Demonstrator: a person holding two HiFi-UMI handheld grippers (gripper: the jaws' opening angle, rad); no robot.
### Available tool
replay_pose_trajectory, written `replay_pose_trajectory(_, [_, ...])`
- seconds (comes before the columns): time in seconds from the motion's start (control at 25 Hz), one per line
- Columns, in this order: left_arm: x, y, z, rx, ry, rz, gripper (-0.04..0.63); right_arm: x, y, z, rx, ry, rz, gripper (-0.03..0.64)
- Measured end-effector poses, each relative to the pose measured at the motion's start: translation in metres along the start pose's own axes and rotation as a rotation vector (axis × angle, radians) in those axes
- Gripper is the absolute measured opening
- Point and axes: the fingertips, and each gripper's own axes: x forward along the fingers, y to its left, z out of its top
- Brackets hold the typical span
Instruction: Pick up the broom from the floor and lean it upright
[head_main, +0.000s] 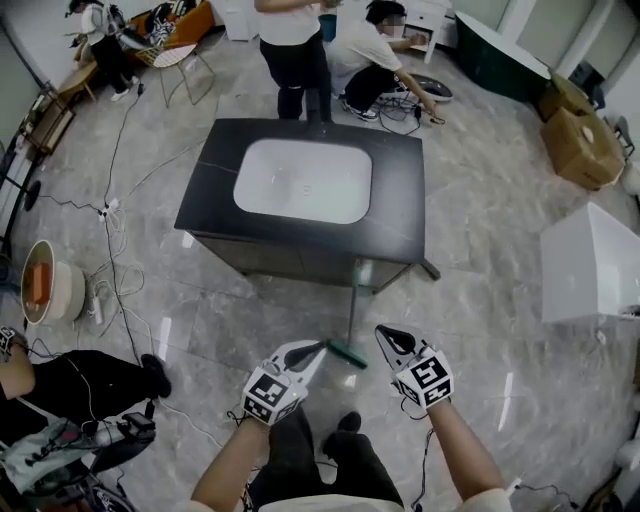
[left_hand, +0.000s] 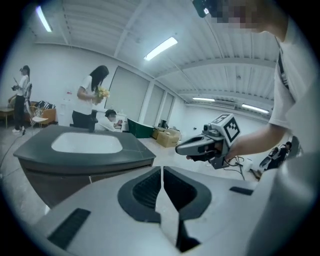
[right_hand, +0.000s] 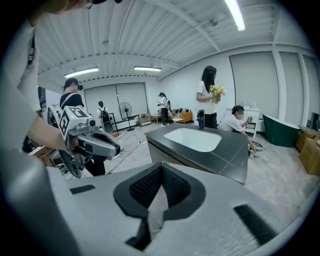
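The broom stands tilted with its pale handle resting against the front edge of the black sink cabinet. Its green head sits on the floor. In the head view both grippers hang in the air on the near side of the broom, apart from it. My left gripper is just left of the green head, jaws shut with nothing between them. My right gripper is to the right of it, also shut and empty. The right gripper shows in the left gripper view, the left gripper in the right gripper view.
The cabinet holds a white basin. Two people are behind it. A white box and cardboard boxes are at the right. Cables, a round fan and a seated person's legs are at the left.
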Motion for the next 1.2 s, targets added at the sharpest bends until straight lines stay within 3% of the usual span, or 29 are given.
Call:
replay_pose_trajectory(0.4, [-0.080, -0.123, 0.101, 0.006, -0.060, 0.015, 0.012, -0.146, 0.052, 0.077, 0.018, -0.052, -0.006, -0.002])
replay_pose_trajectory(0.8, [-0.145, -0.208, 0.141, -0.010, -0.133, 0.014, 0.012, -0.243, 0.102, 0.108, -0.023, -0.128, -0.069, -0.002])
replay_pose_trajectory(1.2, [-0.209, -0.236, 0.148, 0.051, -0.148, -0.060, 0.011, -0.275, 0.172, 0.126, -0.018, -0.180, -0.169, -0.002])
